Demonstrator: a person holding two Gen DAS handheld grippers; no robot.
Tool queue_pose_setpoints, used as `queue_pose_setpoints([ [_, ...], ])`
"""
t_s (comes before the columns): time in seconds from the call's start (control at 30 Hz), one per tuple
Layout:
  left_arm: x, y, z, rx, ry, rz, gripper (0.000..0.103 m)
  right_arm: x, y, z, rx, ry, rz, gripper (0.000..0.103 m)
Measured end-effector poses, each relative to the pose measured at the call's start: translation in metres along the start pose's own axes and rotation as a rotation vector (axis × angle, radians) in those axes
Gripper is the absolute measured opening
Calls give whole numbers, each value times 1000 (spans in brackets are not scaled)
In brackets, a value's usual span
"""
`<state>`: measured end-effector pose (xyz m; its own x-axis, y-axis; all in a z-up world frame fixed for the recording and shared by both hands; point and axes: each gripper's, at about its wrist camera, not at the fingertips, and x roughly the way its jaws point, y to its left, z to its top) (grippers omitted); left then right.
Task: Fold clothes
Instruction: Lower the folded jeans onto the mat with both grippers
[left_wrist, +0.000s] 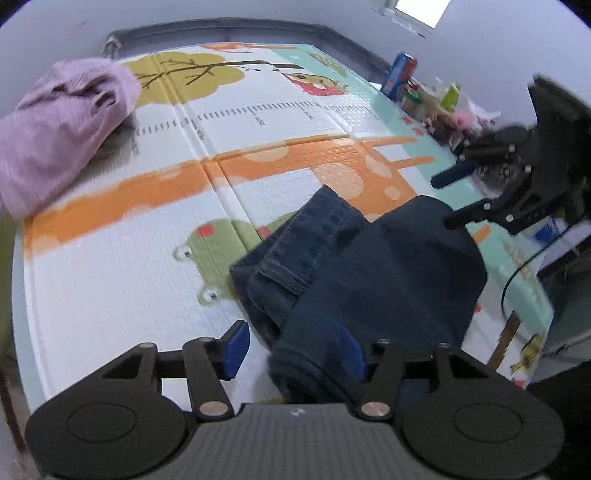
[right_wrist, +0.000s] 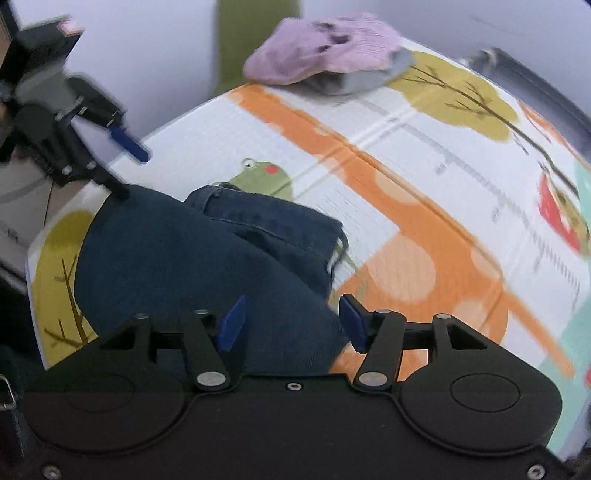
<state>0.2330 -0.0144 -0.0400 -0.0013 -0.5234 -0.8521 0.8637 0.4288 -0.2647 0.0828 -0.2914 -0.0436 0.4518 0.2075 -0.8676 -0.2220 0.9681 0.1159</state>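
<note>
the dark blue jeans (left_wrist: 373, 269) lie bunched and folded over themselves on the near part of the play mat (left_wrist: 110, 280), partly covering the green frog (left_wrist: 207, 254) printed there. a stitched hem or waistband edge shows along the upper fold, and the top layer is a smooth dark panel. one corner of the denim reaches back between the blue pads of the left gripper (left_wrist: 295, 350); its jaws stand apart, the left pad clear of the cloth and the right pad just beside or against the fabric, so nothing is pinched. seen from the other side, the jeans (right_wrist: 207, 258) also run in under the right gripper (right_wrist: 291, 323), whose jaws are likewise spread with the denim between them and no squeeze on it.

each gripper shows in the other's view: the right gripper (left_wrist: 458, 195) hangs over the far edge of the jeans with its fingers spread, and the left gripper (right_wrist: 125, 170) does the same from the opposite side, one black finger tip down near the cloth.

further off, at the far corner of the mat, a lilac knitted garment (left_wrist: 62, 122) lies heaped on something grey (right_wrist: 369, 75). the mat shows an orange giraffe (right_wrist: 406, 236), a tree (left_wrist: 184, 74) and a ruler scale. along one side stands a clutter of small things, among them a blue can (left_wrist: 399, 74).
</note>
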Motion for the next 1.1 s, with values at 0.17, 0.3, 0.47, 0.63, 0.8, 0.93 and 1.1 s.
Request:
queue_pose_setpoints([
  [0.17, 13, -8, -22, -77, 5, 19, 69, 5, -15, -32, 193, -56, 2, 71],
  [0.3, 31, -10, -34, -158, 2, 1, 71, 21, -25, -53, 359, -73, 67, 71],
  [0.47, 44, 1, -45, -298, -35, -11, 72, 40, -24, -69, 454, -104, 95, 71],
  [0.63, 51, 5, -55, -388, -78, -15, 72, 46, -16, -77, 490, -152, 59, 64],
  [0.8, 50, -1, -58, -417, -109, -4, 51, 40, -5, -80, 478, -197, 13, 44],
  [0.93, 38, -10, -60, -398, -137, -6, 33, 26, 2, -83, 476, -244, 19, 25],
  [1.1, 16, -24, -64, -362, -176, -2, 29, -1, 16, -85, 446, -304, 58, 18],
])
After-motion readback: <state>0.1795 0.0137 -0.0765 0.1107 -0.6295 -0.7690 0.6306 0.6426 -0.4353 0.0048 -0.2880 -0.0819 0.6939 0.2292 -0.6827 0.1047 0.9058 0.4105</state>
